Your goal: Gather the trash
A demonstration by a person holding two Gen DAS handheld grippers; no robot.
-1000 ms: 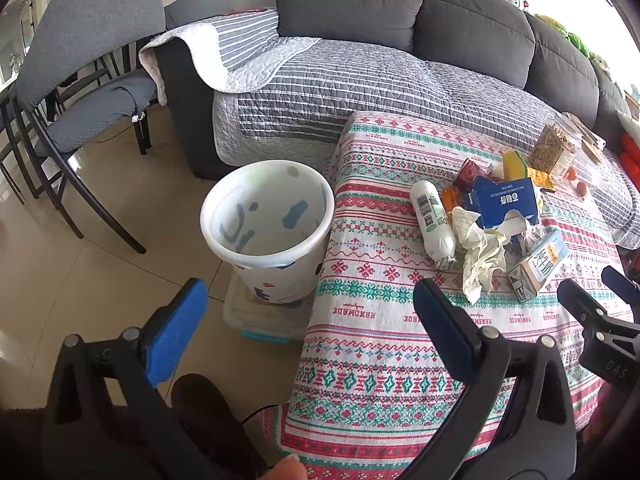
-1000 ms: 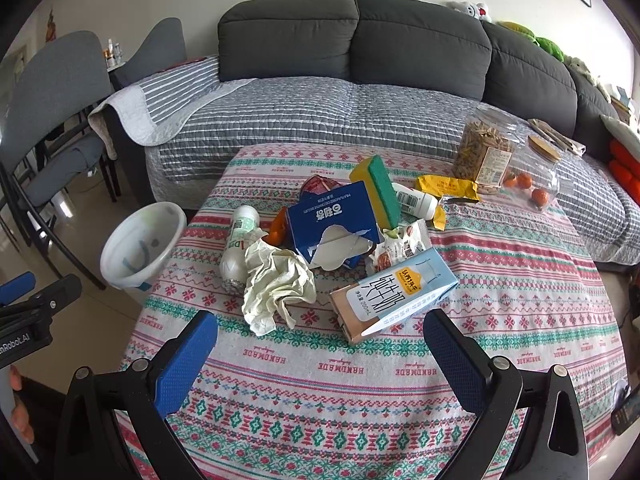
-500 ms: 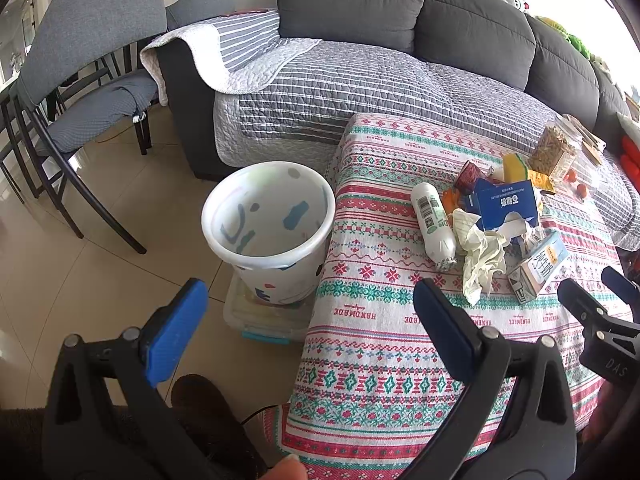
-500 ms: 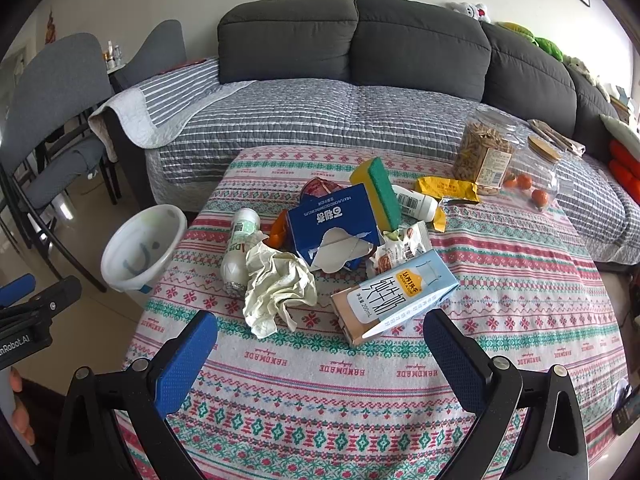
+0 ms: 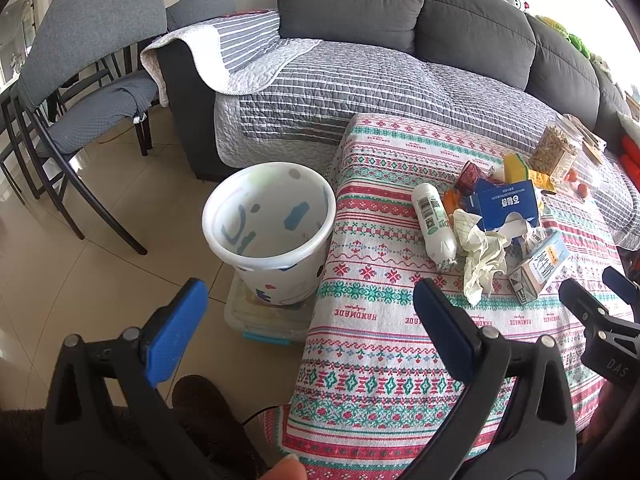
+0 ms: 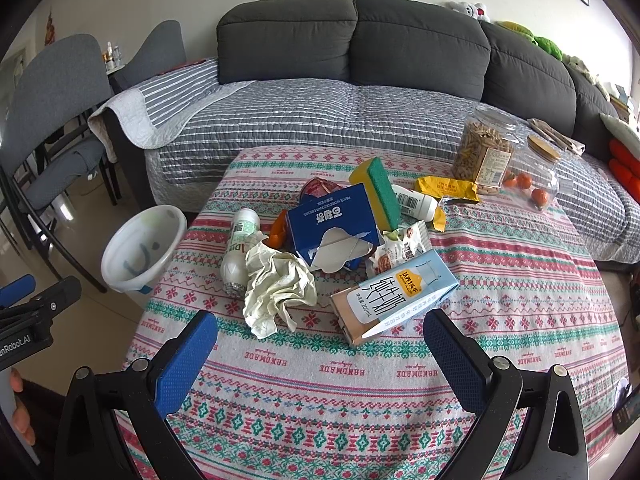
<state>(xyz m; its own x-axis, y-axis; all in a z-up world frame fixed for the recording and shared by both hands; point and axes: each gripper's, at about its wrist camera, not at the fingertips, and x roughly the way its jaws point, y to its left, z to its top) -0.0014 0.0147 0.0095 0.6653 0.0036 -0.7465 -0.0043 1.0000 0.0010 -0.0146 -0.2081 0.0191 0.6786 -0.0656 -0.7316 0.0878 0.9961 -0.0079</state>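
Trash lies heaped near the middle of the counter (image 6: pixel 520 280), which is draped in a red, green and white patterned cloth and stands in front of a grey sofa (image 6: pixel 360 60). On the floor beside the counter's left edge stands a white wastebasket (image 5: pixel 268 236), open-topped and resting on a clear lidded storage box (image 5: pixel 264 320). Within the heap, a blue tissue box (image 6: pixel 336 224) sits at the centre with a yellow and green sponge (image 6: pixel 378 192) leaning against its far side. A light blue milk carton (image 6: pixel 394 296) lies on its side nearest the right gripper (image 6: pixel 320 344), whose jaws are spread wide and empty above the cloth. A crumpled paper wad (image 6: pixel 276 288) rests just left of the carton, touching a white plastic bottle (image 6: pixel 238 248) that lies on its side. A small snack wrapper (image 6: pixel 404 244) is tucked between the tissue box and the carton. Farther back are a second small bottle (image 6: pixel 414 202) and a yellow packet (image 6: pixel 446 188). The left gripper (image 5: pixel 306 312) hangs with its jaws wide apart, holding nothing, between the wastebasket and the counter's near corner.
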